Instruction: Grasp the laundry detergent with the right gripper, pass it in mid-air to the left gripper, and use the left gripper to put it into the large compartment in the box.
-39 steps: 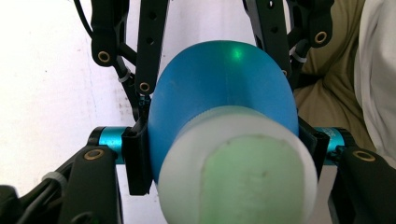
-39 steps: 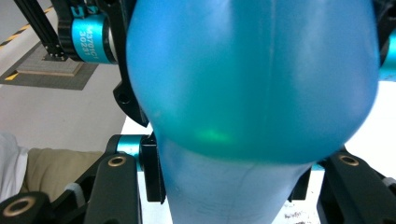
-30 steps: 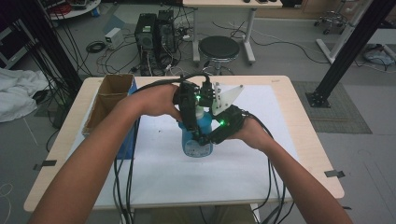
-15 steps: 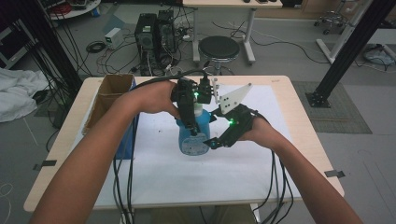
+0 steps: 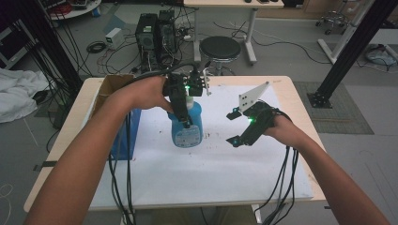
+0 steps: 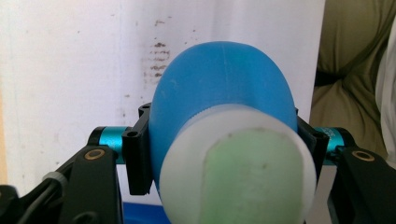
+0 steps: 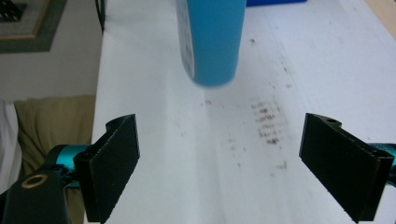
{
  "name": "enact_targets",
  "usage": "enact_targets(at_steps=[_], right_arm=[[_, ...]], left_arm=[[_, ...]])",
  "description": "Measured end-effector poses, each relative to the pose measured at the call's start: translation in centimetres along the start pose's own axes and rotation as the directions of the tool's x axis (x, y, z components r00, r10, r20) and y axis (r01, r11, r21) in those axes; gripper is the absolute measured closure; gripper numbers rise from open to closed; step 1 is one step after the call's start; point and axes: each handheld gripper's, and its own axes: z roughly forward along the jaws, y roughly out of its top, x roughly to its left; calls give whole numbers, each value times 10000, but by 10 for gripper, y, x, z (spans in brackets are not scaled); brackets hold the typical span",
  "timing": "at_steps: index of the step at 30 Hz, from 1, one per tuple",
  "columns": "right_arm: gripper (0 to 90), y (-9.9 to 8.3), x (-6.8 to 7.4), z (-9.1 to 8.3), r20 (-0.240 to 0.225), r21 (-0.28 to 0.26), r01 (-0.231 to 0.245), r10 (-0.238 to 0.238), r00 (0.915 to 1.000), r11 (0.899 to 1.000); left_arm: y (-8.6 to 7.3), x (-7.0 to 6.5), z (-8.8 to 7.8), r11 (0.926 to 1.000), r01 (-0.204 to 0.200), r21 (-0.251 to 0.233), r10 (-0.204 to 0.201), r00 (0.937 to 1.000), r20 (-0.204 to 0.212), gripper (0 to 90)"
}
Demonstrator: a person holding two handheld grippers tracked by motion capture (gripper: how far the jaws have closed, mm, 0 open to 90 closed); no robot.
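A workshop floor strewn with cables, 2 computer towers and a round stool lies beyond a pale wooden table, most of it covered by a white sheet that carries a patch of dark specks. A cardboard box sits at the table's far-left corner.

The blue bottle — the largest loose thing — stands roughly upright over the sheet's middle, its long axis near vertical and its white cap toward the left gripper. That gripper's 2 jaws are clamped on the bottle's upper body; in the left gripper view they press its sides just below the cap. In the right gripper view the bottle's base seems to hang slightly above the sheet, though this is hard to confirm.

The right gripper is spread wide and holds nothing. The bottle lies to its left and ahead, so the left hand has sole charge of it.

1 second ago both grippers crowded the bottle; now the right has drawn well apart to the right — the left keeps its hold.
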Motion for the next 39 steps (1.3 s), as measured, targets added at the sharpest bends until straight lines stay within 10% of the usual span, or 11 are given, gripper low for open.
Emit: enact_targets(at_steps=[12,20,39], right_arm=[[6,-21,-14,-29,1387,2177,-1280,992,9854,9676],[8,-37,-25,-59,2026,2472,-2113,1628,9656,9456],[12,-49,-39,-70,1403,3671,-2292,1899,9717,9015]], left_arm=[[-16,15,-7,9962,864,100,-861,9959,-271,380],[-25,23,-22,9907,1359,68,-1354,9895,-503,380],[-61,34,-71,9668,2526,-381,-2549,9637,-790,380]])
